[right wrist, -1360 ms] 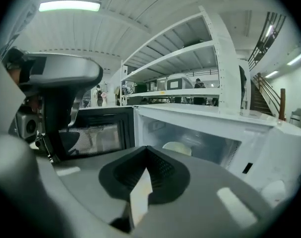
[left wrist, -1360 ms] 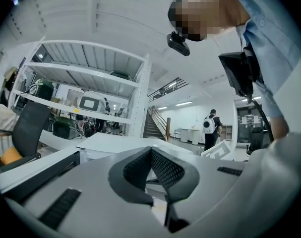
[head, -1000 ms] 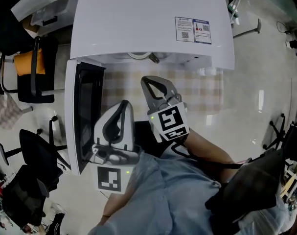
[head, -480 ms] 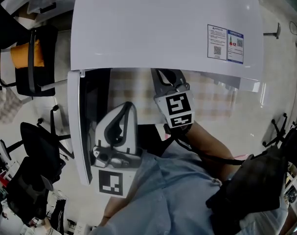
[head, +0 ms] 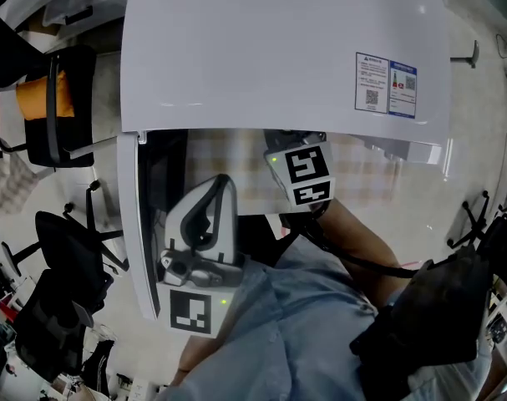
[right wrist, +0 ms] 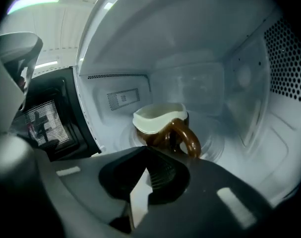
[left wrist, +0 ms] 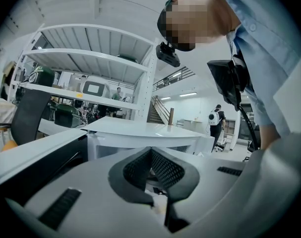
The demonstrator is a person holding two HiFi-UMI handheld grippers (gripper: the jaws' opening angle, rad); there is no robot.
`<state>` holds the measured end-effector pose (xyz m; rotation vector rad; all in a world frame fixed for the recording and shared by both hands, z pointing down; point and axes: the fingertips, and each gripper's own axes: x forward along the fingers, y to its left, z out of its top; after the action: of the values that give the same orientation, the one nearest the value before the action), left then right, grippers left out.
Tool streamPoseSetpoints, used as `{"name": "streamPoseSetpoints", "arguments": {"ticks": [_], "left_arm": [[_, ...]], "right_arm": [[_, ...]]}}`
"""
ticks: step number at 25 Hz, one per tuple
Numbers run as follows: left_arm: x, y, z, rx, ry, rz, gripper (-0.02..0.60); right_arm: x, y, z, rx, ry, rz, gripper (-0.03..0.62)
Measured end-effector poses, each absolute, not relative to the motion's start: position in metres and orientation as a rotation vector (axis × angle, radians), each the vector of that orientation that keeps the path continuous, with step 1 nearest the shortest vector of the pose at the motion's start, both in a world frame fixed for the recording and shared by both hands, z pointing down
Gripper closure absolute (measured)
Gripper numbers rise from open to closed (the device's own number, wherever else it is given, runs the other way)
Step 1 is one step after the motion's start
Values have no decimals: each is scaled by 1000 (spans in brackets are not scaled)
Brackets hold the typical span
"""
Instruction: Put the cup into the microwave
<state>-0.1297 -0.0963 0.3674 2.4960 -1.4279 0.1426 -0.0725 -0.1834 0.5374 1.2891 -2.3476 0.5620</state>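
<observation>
A brown cup (right wrist: 160, 120) with a cream rim stands on the turntable inside the white microwave (head: 261, 48), its handle (right wrist: 189, 137) turned towards me. My right gripper (right wrist: 149, 151) is shut and empty, its tips just short of the cup's base. In the head view only its marker cube (head: 303, 172) shows; the fingers and the cup are hidden under the microwave's top. The microwave door (head: 144, 215) hangs open on the left. My left gripper (head: 222, 182) is shut on nothing, beside the open door and outside the cavity.
The cavity's side walls (right wrist: 249, 83) close in around the cup, with the door window (right wrist: 41, 118) at left. A checked cloth (head: 236, 161) lies under the microwave. Office chairs (head: 61, 249) stand left of the door, and a black bag (head: 437, 316) hangs at lower right.
My right gripper has gone forward and down into the microwave, and its fingers are now hidden under the top. The left gripper has shifted slightly. The cup rim seen earlier is now covered in the head view.
</observation>
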Motion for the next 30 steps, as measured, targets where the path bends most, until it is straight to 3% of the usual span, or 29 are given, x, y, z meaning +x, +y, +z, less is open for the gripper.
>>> {"name": "streamPoseSetpoints", "arguments": {"ticks": [8, 15, 30], "left_arm": [[-121, -73, 351, 2526, -1437, 112, 577], [-98, -25, 311, 2582, -1443, 86, 577], [-35, 34, 222, 2669, -1535, -74, 577]], "right_arm": [[-80, -153, 525, 1195, -2383, 569, 591], [-74, -83, 457, 1115, -2495, 541, 591], [21, 3, 280, 1250, -2706, 262, 591]]}}
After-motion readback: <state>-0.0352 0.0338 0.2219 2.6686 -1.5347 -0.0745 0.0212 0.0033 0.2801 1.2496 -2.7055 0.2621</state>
